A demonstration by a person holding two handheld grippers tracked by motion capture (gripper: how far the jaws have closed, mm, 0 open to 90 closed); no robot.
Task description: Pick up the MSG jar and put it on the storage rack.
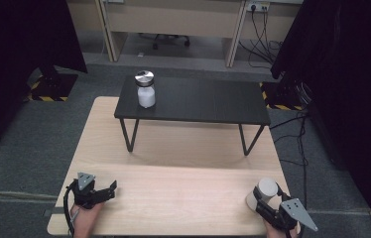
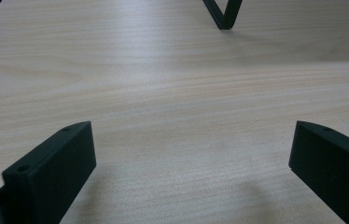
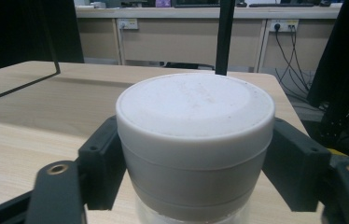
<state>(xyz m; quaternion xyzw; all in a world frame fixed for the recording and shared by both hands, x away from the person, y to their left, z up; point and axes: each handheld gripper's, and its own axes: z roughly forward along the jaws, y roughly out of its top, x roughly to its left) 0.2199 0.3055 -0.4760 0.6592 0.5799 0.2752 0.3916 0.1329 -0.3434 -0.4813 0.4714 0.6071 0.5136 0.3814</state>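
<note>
Right gripper view: the right gripper (image 3: 195, 154) clamps a white-capped jar (image 3: 195, 140), likely for lifting, while the left gripper (image 2: 191, 158) gapes wide, idle.

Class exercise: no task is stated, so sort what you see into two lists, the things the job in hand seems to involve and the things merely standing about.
Seems in use:
- white-lidded jar, clamped between the right tool's jaws
- left tool, open over the wooden table

Standing about, possibly next:
- silver-lidded jar on the black raised shelf
- wall sockets and cables
</note>
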